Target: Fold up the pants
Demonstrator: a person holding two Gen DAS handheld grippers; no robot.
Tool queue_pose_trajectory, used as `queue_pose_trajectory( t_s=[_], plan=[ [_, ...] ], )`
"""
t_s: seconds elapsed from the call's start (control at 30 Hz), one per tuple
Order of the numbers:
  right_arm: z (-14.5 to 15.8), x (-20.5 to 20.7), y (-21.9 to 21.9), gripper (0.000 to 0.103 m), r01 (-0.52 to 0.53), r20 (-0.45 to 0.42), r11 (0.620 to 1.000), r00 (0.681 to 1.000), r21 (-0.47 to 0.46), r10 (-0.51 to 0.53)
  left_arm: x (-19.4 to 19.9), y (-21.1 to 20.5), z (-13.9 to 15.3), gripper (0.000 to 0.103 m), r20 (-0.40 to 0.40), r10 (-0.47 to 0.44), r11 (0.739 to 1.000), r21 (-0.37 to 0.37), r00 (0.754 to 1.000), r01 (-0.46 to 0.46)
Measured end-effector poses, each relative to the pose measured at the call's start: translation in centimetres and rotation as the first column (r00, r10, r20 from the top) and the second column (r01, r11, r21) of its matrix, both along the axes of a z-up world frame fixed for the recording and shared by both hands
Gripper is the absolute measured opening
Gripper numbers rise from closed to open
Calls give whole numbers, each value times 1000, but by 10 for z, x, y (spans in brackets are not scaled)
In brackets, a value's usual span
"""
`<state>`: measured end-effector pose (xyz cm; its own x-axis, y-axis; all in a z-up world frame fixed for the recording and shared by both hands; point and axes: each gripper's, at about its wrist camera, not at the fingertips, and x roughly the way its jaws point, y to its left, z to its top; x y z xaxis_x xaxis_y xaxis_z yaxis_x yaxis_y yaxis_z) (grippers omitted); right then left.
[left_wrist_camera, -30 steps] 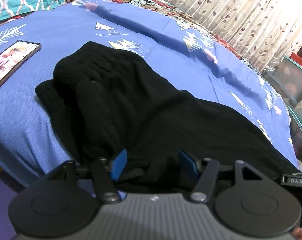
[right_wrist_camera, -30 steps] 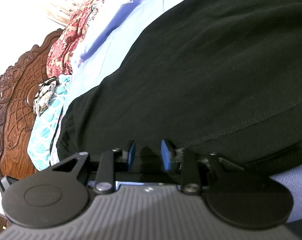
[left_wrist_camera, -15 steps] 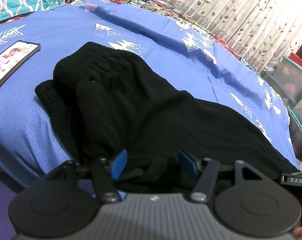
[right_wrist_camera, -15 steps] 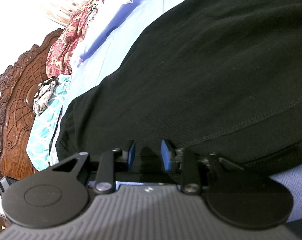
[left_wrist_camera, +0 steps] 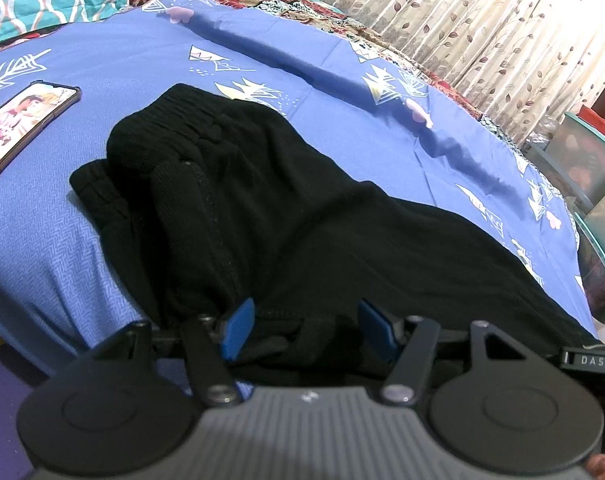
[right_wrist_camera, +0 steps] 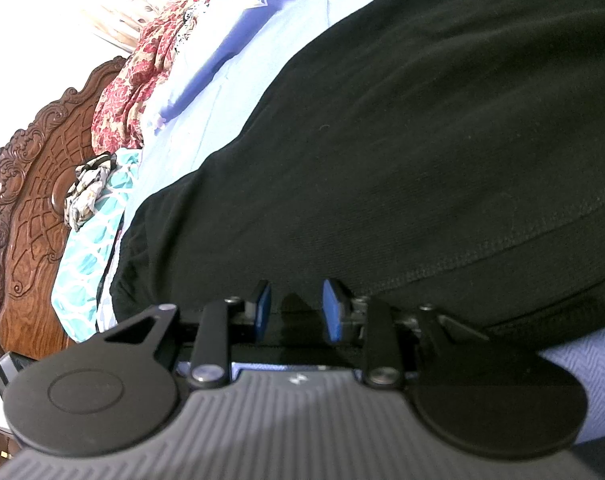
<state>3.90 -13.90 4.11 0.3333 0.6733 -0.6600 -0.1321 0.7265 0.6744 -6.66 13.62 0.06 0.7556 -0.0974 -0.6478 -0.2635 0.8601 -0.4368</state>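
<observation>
Black pants point(left_wrist_camera: 302, 208) lie across the blue bed sheet point(left_wrist_camera: 322, 120), their ribbed waistband point(left_wrist_camera: 170, 120) at the far left and the legs running to the right. My left gripper point(left_wrist_camera: 307, 330) hangs at the near edge of the pants. Its blue pads stand apart with a lump of black cloth between them, and the pad faces show uncovered. In the right wrist view the pants point(right_wrist_camera: 402, 140) fill most of the frame. My right gripper point(right_wrist_camera: 296, 308) sits at their stitched hem, its jaws narrowly apart around a small peak of cloth.
A phone point(left_wrist_camera: 18, 128) with a lit screen lies on the sheet at the left. A teal pillow point(left_wrist_camera: 50, 4) and red patterned bedding lie at the back, by the carved wooden headboard point(right_wrist_camera: 26, 220). Curtains point(left_wrist_camera: 482, 20) hang behind the bed, and a storage box point(left_wrist_camera: 582, 160) stands at the right.
</observation>
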Motion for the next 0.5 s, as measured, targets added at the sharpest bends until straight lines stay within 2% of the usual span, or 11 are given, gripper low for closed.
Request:
queue_pose_trajectory(
  t_s=[0.5],
  plan=[
    [0, -2, 3, 32, 8, 3, 1000, 1000, -11, -8, 0, -1, 3, 59, 4, -8, 1000, 0, 1000, 8]
  ],
)
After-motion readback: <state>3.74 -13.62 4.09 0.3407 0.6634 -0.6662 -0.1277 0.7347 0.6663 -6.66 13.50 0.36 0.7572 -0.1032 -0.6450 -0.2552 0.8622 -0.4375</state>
